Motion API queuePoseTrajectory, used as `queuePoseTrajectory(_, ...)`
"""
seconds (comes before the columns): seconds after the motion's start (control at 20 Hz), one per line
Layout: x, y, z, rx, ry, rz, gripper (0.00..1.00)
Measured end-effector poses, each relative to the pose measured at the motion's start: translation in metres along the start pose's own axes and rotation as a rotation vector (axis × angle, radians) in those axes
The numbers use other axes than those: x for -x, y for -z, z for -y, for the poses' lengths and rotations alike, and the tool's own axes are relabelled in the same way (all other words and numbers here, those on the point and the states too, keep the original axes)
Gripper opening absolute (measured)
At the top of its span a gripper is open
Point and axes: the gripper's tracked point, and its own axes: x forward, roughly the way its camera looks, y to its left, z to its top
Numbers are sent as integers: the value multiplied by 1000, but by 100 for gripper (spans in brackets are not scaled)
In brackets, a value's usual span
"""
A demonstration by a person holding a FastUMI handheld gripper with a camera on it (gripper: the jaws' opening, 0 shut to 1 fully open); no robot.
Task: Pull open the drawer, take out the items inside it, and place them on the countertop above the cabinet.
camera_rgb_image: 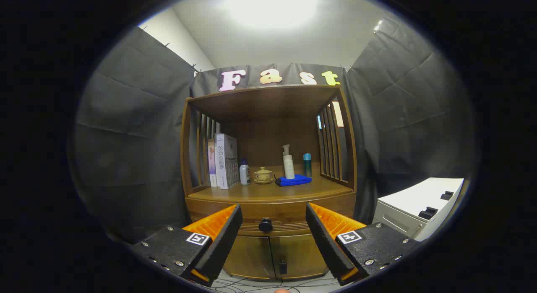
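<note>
Claw: the claw [273, 219] is spread wide, holding nothing, fingers either side of the knob.
Drawer: the closed brown wooden drawer [293, 211] with its round black knob [265, 224] lies just ahead, under the wooden worktop [260, 192].
Worktop: upright white books [225, 160], small white bottle [244, 172], tan lidded pot [263, 175], white pump bottle [288, 162] on a blue cloth [293, 180], teal bottle [307, 164].

Drawer knob [265, 224] btwn fingers [222, 236], seemingly beyond.

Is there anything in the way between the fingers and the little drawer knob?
Nothing visible. The gripper is open, and the black knob on the closed drawer sits ahead, between the fingers, with bare space before it.
</note>
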Motion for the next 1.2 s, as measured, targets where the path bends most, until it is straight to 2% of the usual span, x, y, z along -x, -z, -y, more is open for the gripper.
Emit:
queuePoseTrajectory(0.8,-6,9,-2,-6,-6,-9,95)
queuePoseTrajectory(1.2,-33,21,-1,1,-3,-45,95)
